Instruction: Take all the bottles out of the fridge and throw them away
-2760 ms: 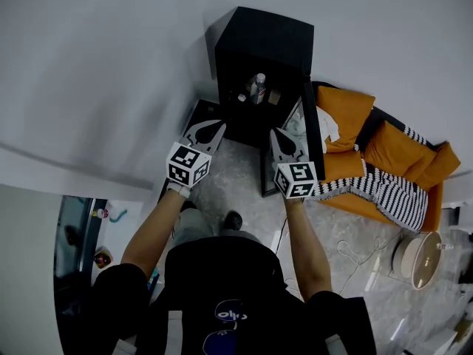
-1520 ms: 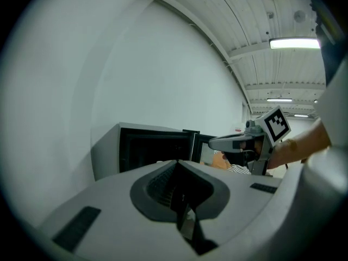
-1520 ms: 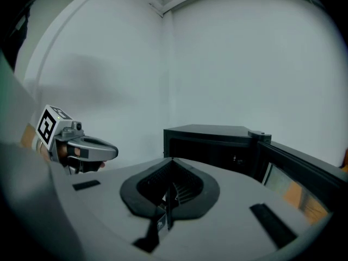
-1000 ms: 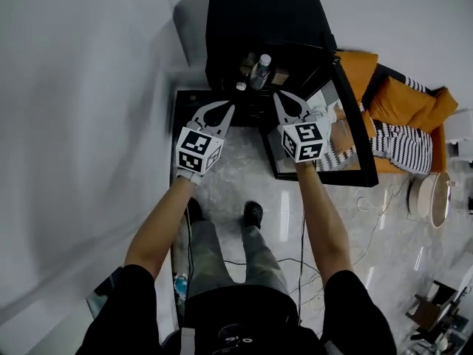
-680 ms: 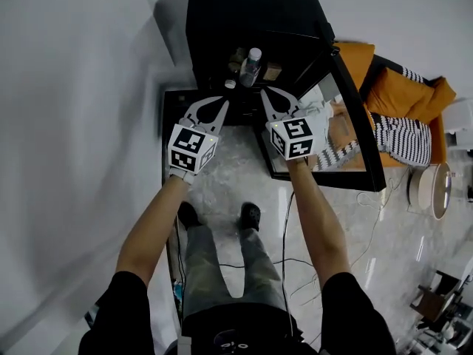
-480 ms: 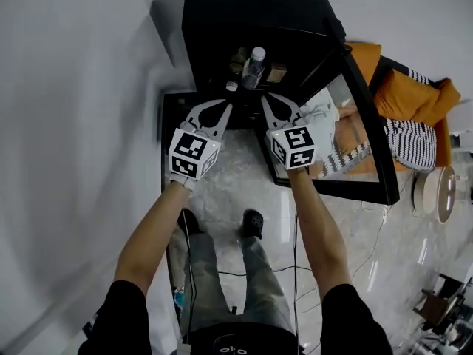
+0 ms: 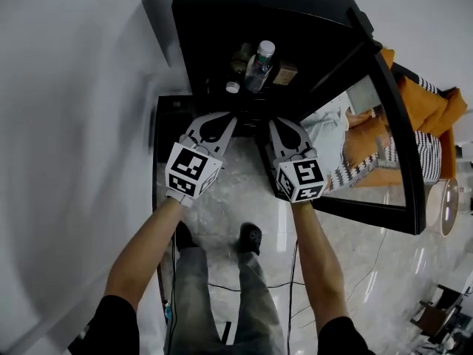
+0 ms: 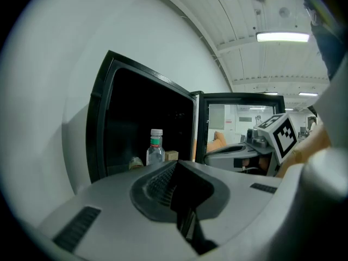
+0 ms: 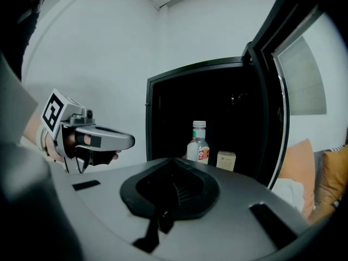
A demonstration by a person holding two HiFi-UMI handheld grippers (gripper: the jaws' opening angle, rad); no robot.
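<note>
Facing the open fridge (image 7: 244,13) with left gripper (image 7: 220,120) and right gripper (image 7: 283,126) closed and empty, aimed at the bottle (image 7: 259,66) upright inside at twelve o'clock, door (image 7: 369,154) swung toward three o'clock, giving access.

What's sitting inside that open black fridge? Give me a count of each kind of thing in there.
Clear bottle, standing upright: 1
Small box: 1
Low thing with a white cap, left of the bottle, too dim to name: 1
Total: 3
</note>
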